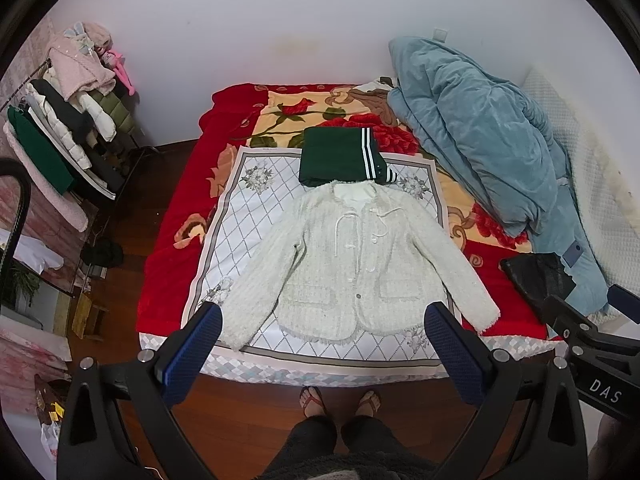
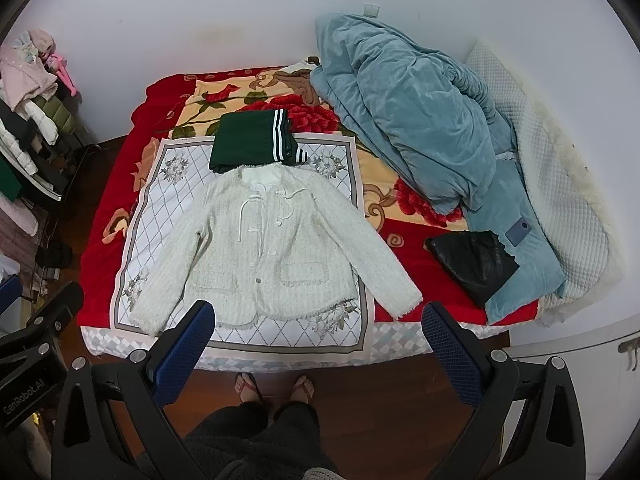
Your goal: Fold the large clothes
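White tweed jacket (image 1: 352,256) lies flat, front up, on the patterned cloth (image 1: 240,208) at the bed's near edge. Both your left hand-held gripper (image 1: 322,344) and right hand-held gripper (image 2: 318,340) hover wide, empty. Pinch each sleeve cuff, fold inward squarely.

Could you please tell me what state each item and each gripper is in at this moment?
white jacket: unfolded, spread flat, front up, sleeves out.
green garment: folded, lying just beyond the jacket collar.
blue quilt: bunched in a heap.
black bag: lying slumped on the red blanket.
left gripper: open, holding nothing.
right gripper: open, holding nothing.
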`<state>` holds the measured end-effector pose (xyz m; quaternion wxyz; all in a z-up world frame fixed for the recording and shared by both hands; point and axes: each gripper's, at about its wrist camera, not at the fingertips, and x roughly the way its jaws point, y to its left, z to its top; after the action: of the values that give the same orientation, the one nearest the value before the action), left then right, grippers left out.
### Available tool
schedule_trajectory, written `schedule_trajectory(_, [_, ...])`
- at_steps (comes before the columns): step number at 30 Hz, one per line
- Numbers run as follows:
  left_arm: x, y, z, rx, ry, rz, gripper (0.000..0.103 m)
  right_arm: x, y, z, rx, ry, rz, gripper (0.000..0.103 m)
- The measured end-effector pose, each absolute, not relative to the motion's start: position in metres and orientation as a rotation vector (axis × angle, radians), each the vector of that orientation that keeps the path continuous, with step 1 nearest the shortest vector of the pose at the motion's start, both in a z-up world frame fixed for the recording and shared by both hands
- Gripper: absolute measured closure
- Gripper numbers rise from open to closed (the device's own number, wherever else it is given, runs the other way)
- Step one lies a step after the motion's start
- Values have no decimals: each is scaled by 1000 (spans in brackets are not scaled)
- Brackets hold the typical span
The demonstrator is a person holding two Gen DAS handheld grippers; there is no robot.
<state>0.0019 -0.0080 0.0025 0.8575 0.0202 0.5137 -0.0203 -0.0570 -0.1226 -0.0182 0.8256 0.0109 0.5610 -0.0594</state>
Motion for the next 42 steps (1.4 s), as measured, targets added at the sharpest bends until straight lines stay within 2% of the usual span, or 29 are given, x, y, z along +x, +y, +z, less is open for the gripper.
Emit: schedule_trajectory(42, [-2,-29,11,36,1071,-44,0,-70,-122,-7,30,1185,-122,0])
